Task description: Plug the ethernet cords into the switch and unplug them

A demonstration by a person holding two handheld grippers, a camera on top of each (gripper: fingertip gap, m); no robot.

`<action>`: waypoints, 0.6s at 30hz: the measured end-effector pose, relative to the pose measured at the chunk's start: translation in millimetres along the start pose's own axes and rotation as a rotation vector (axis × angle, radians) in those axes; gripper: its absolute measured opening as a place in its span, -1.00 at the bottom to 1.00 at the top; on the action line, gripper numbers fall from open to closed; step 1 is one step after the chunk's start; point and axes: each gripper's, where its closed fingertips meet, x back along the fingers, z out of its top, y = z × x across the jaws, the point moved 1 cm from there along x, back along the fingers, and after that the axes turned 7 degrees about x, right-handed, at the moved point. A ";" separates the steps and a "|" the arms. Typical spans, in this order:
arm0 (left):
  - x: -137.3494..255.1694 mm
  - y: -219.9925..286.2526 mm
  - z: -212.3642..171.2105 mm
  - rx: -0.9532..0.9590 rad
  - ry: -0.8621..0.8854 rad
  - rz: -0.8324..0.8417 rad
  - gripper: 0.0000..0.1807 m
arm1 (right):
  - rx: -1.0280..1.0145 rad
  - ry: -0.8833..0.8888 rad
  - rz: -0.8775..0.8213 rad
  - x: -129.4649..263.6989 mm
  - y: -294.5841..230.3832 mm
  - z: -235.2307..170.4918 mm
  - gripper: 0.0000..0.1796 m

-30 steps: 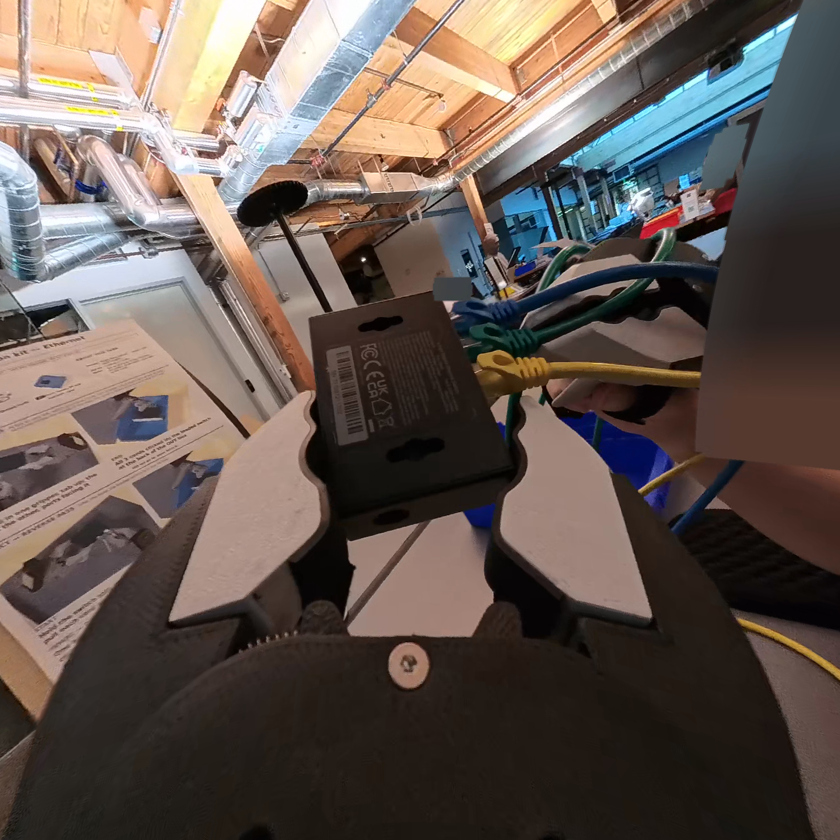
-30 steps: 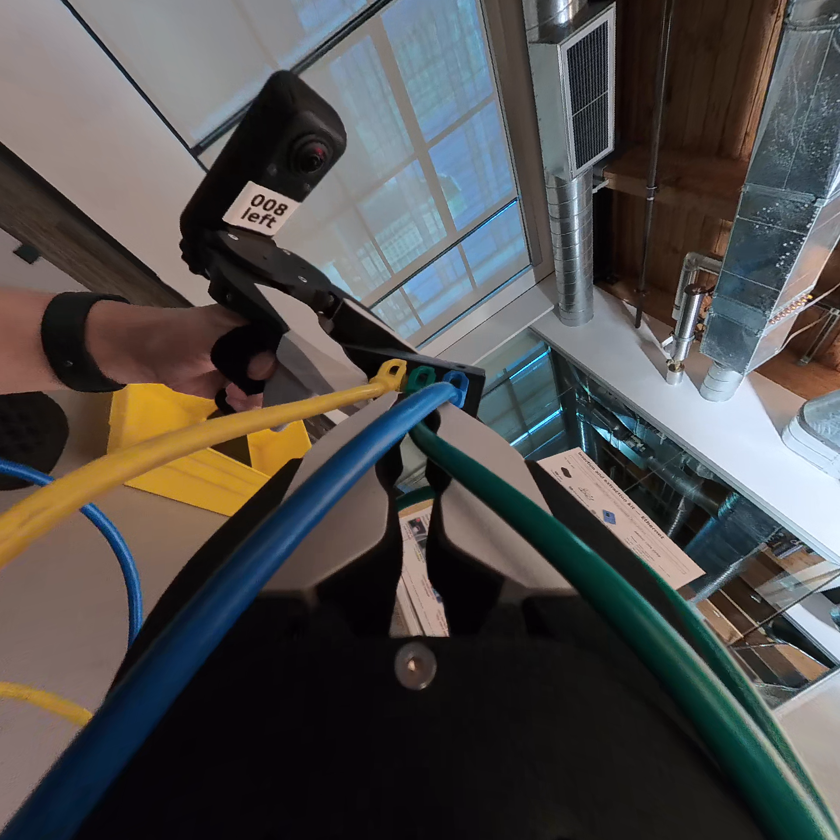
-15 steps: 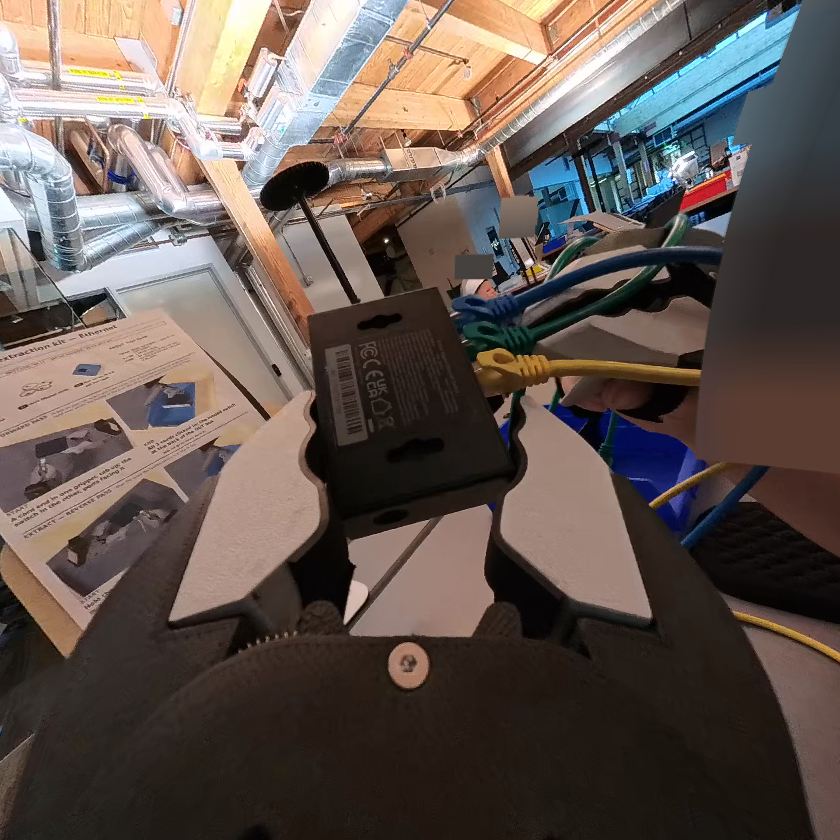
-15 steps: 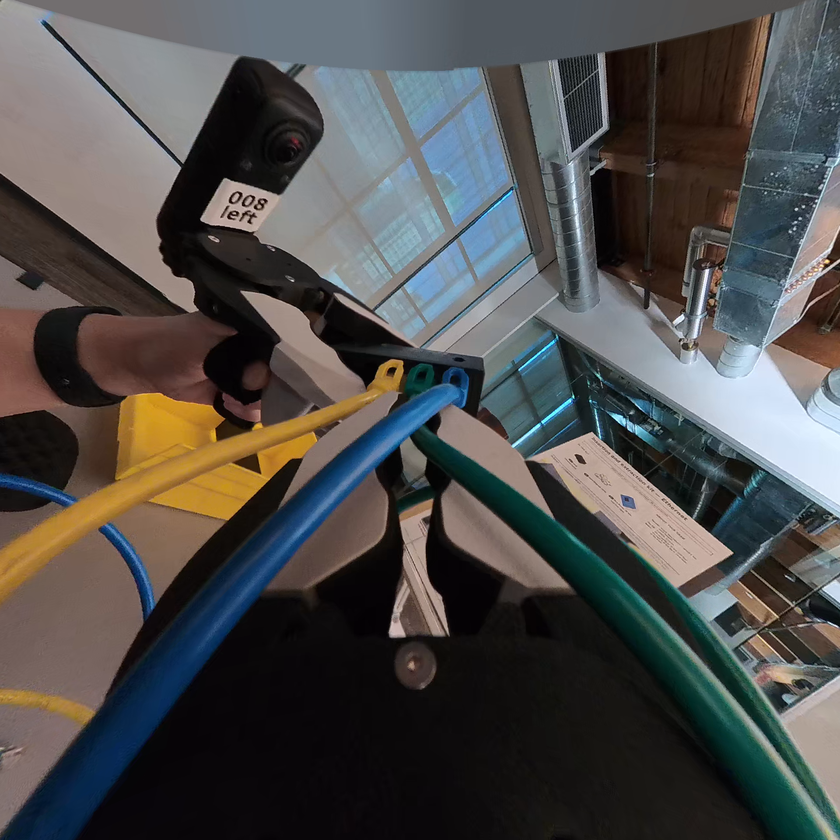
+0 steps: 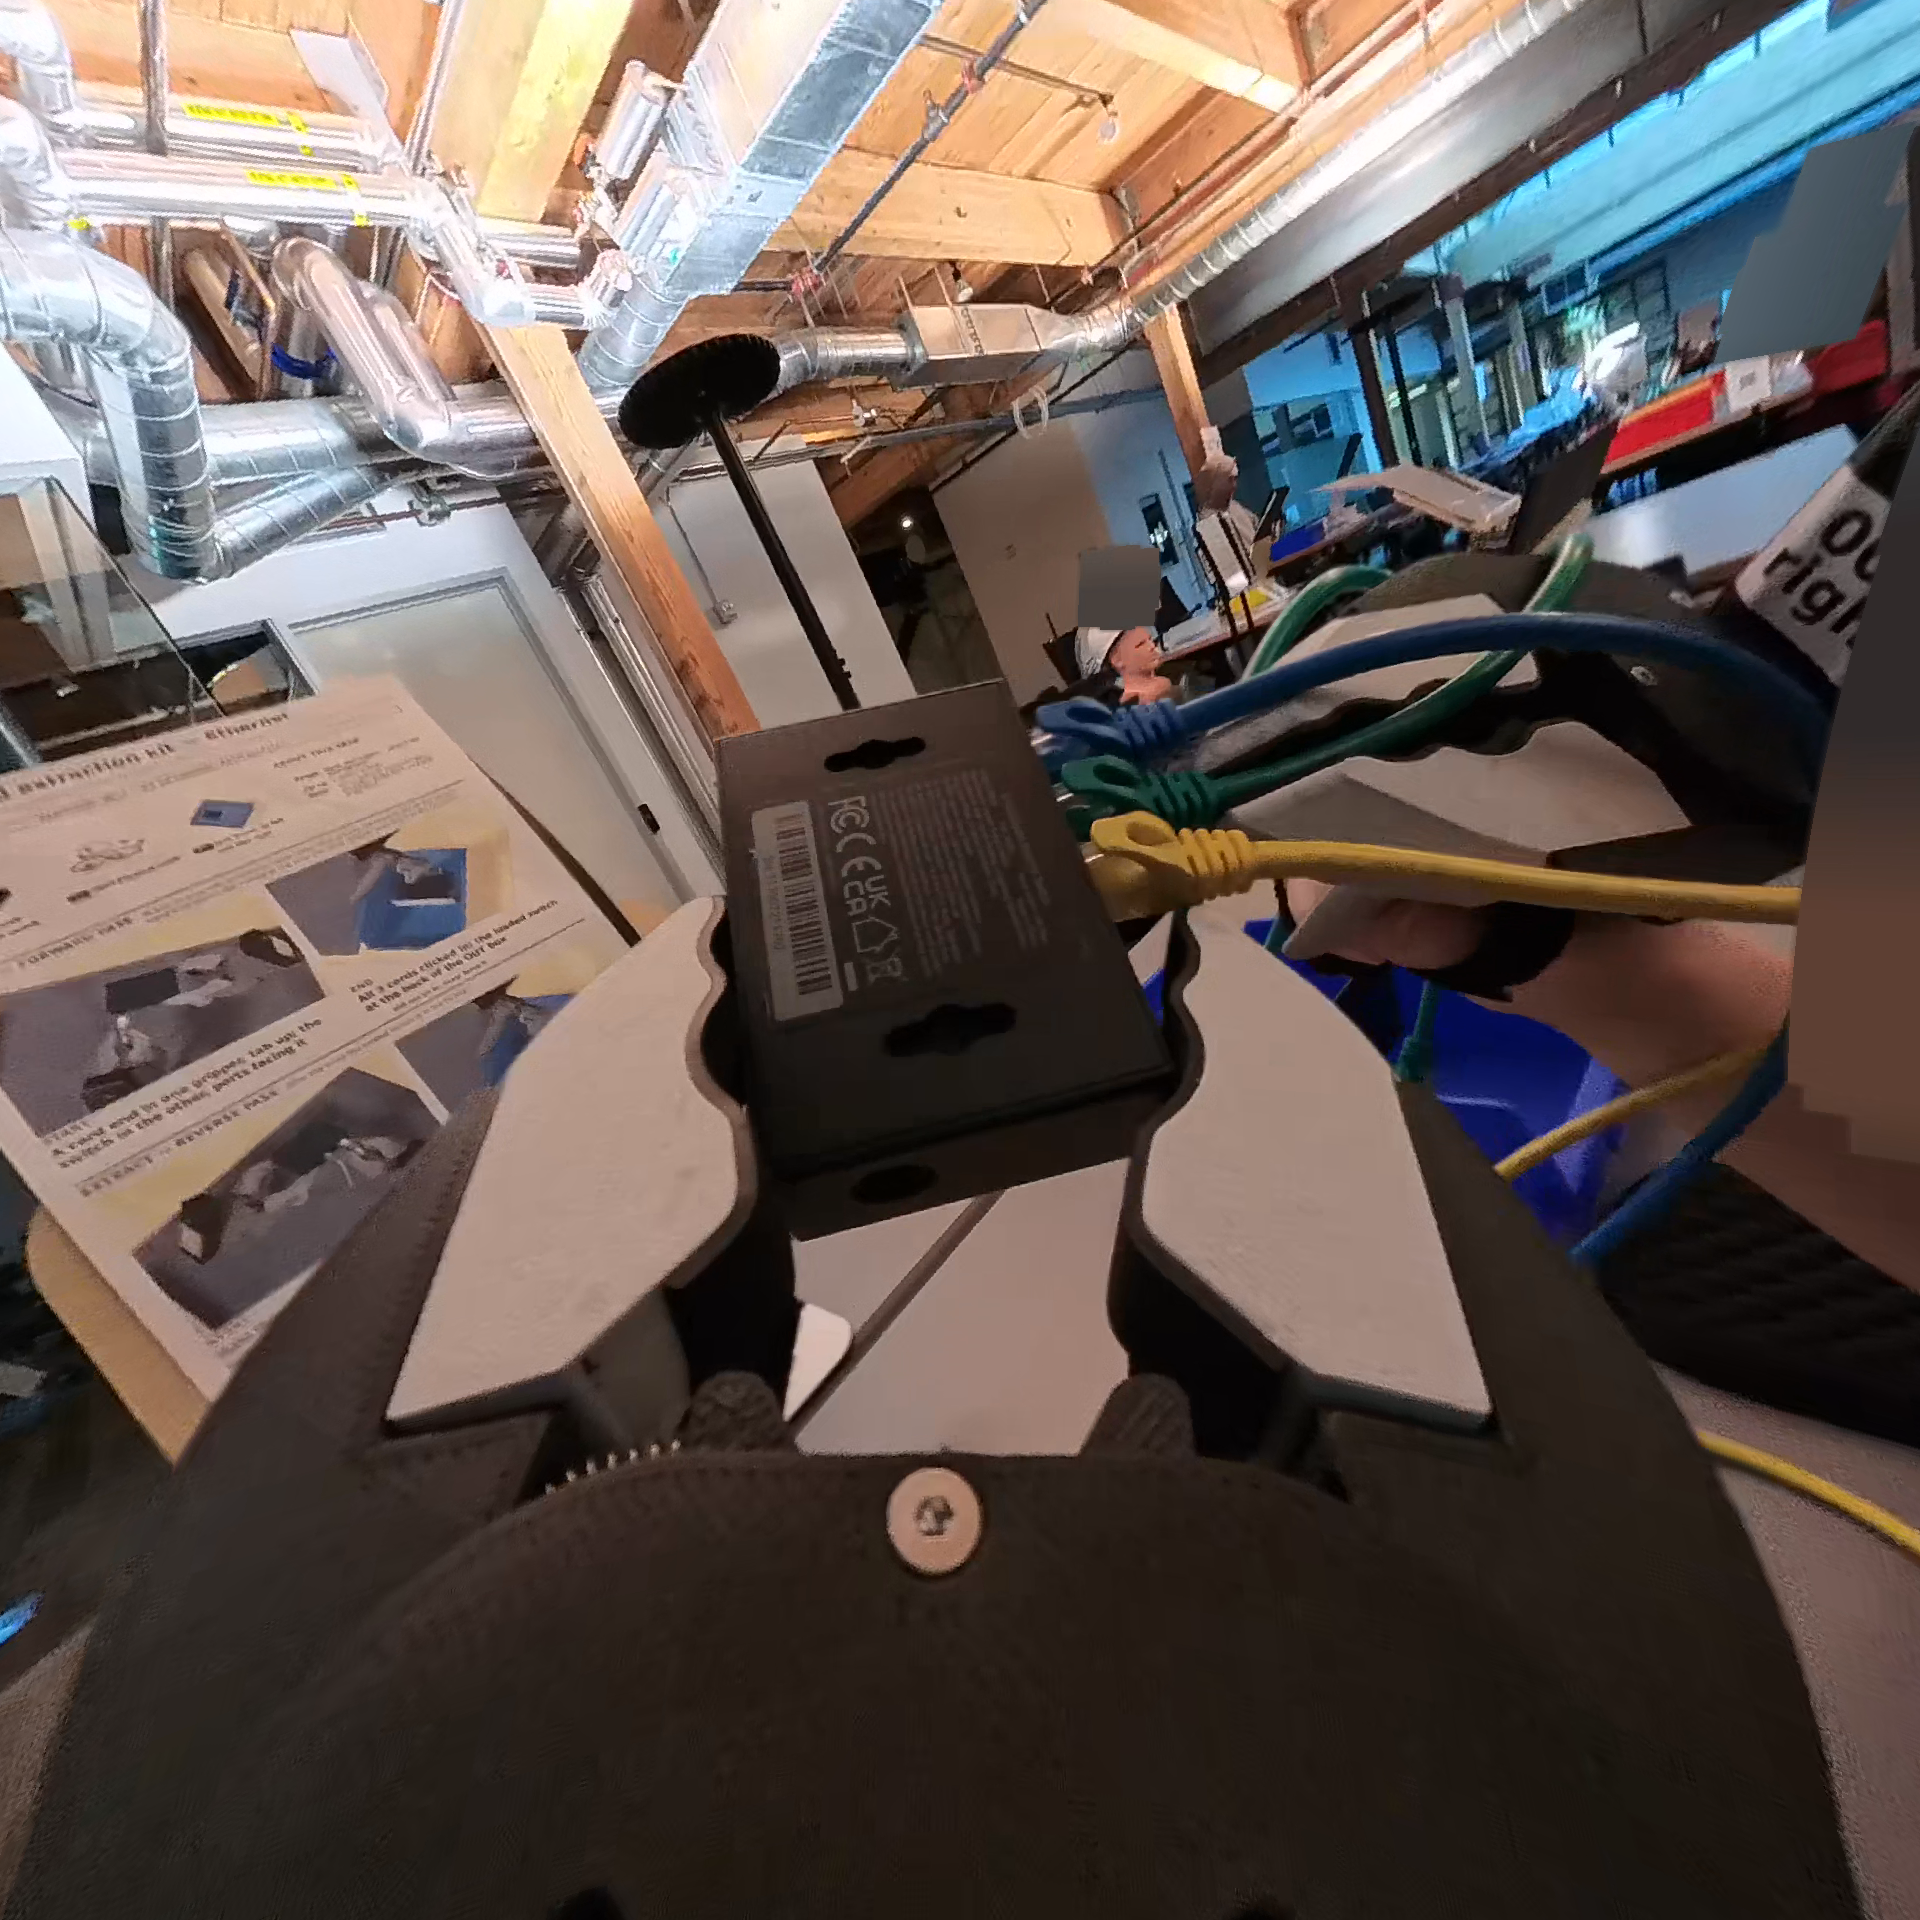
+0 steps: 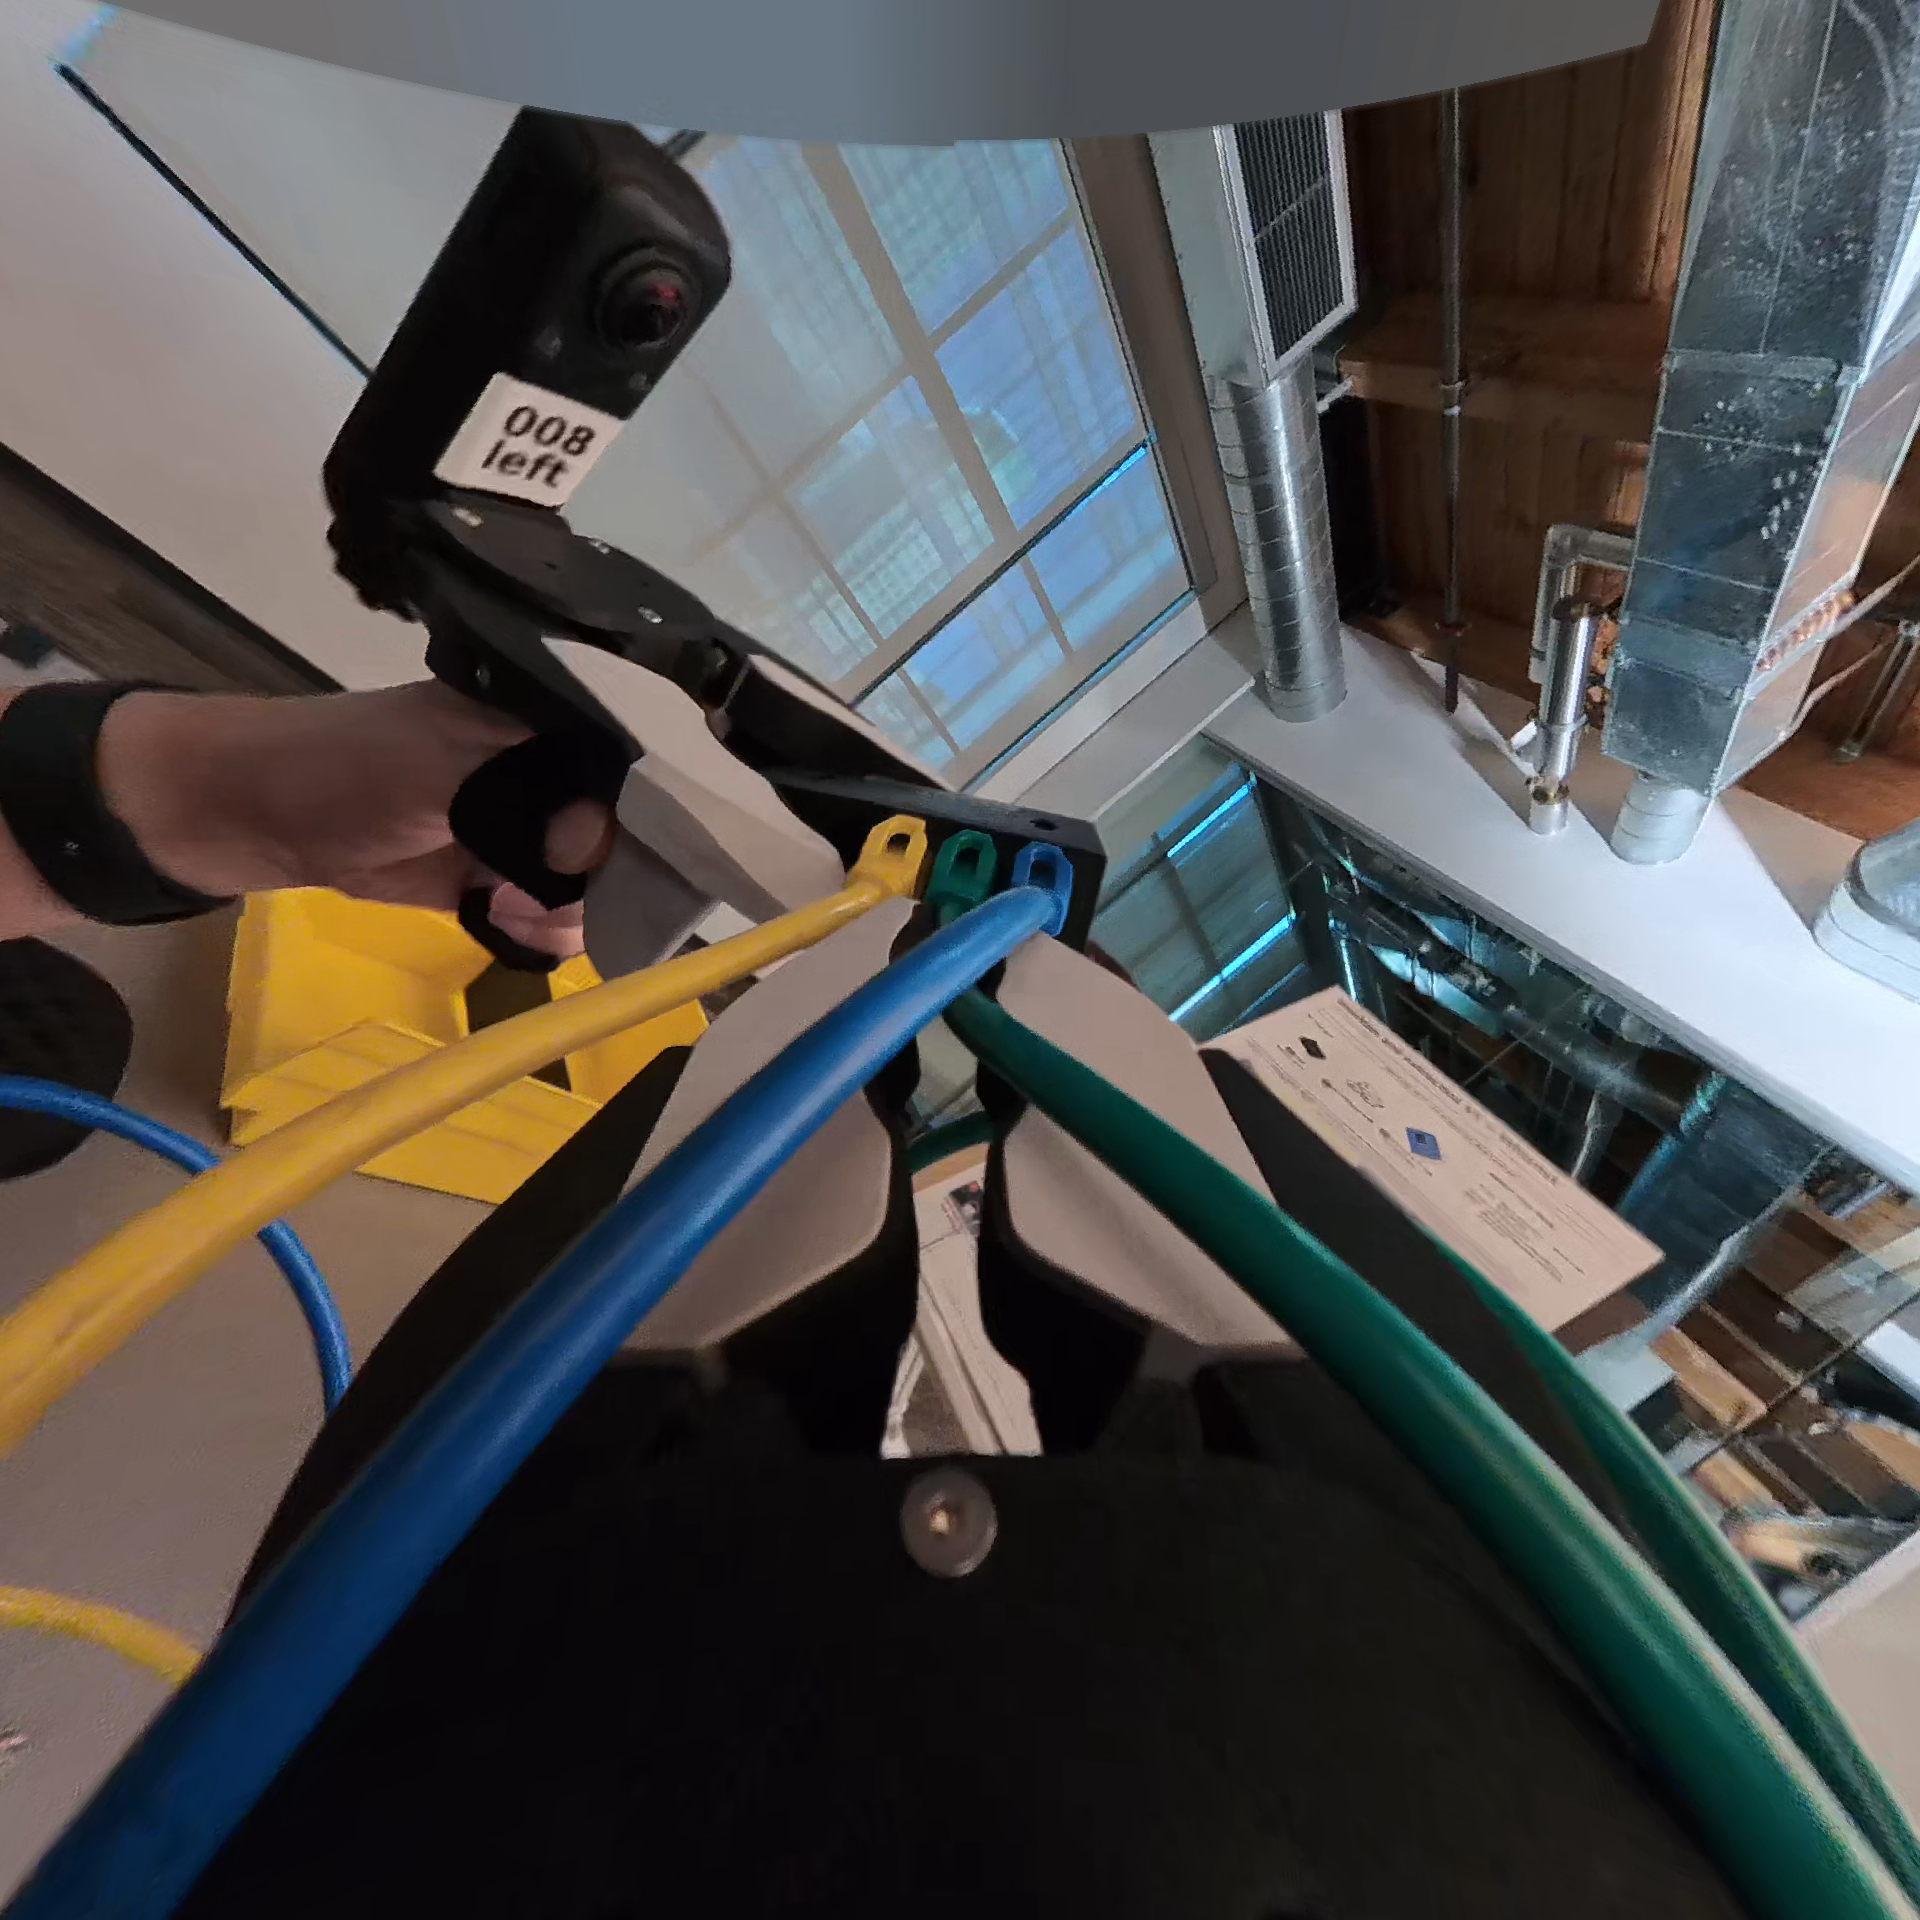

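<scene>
A pale grey table carried a yellow block, a black textured pad, slack loops of blue cord and yellow cord, and a printed instruction sheet.

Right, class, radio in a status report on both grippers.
Left gripper shut on switch. Right gripper nearly shut behind green plug; grip unclear. Yellow, green, blue plugs seated.

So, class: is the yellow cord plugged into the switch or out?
In. The yellow cord has its connector seated in the switch, beside the green cord's.
</scene>
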 end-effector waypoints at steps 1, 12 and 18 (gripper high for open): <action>1.3 -0.5 0.9 -0.015 -0.010 -0.001 -0.15 | 0.035 0.002 0.012 1.2 -1.3 -0.8 -0.93; 23.7 -5.2 -36.4 0.211 -0.244 -0.268 -0.16 | 0.178 -0.068 0.141 7.3 -20.0 -42.5 -0.62; 17.1 4.8 -48.9 0.312 -0.284 -0.390 -0.16 | 0.305 -0.094 0.093 -3.5 -28.3 -43.7 -0.47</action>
